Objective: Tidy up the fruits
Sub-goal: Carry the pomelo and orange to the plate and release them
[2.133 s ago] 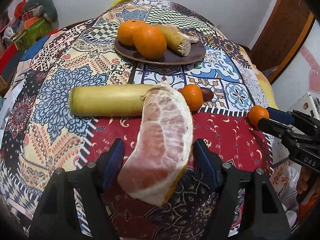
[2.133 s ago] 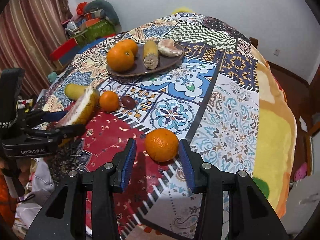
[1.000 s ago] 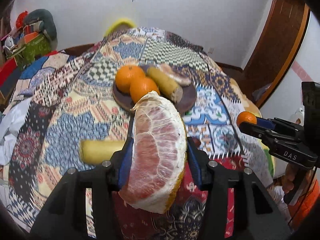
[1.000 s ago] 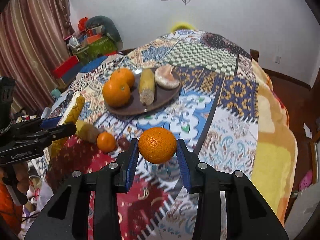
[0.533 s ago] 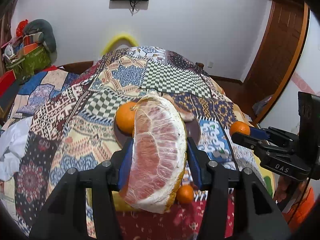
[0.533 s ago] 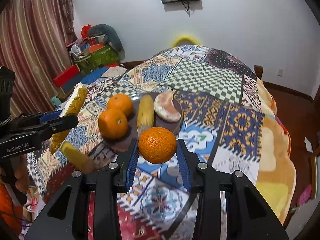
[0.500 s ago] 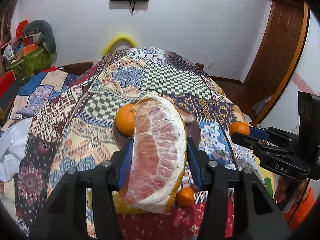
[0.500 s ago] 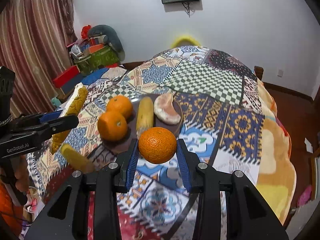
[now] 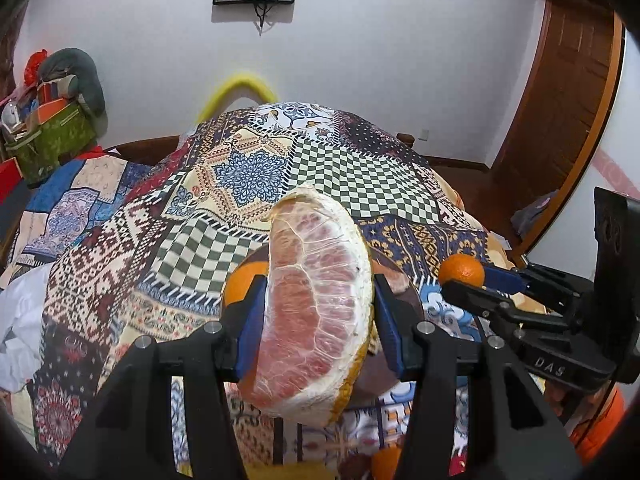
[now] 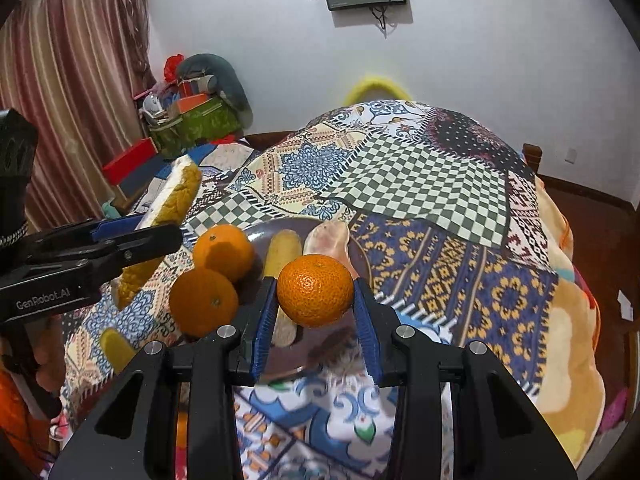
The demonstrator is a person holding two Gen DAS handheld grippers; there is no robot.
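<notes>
Left tool (image 9: 316, 320) clamped on pomelo wedge (image 9: 316, 312), right tool (image 10: 315, 312) tight around mandarin (image 10: 315, 290).

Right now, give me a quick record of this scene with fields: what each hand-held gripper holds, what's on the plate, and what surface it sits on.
left hand-held gripper: shut on the pomelo wedge, raised above the cloth
right hand-held gripper: shut on a mandarin, held over the plate's near side
plate: brown, on the cloth
on plate: two oranges, a cut yellowish piece, a pale pink segment
surface: patchwork cloth
left to do: both held fruits not yet set down
</notes>
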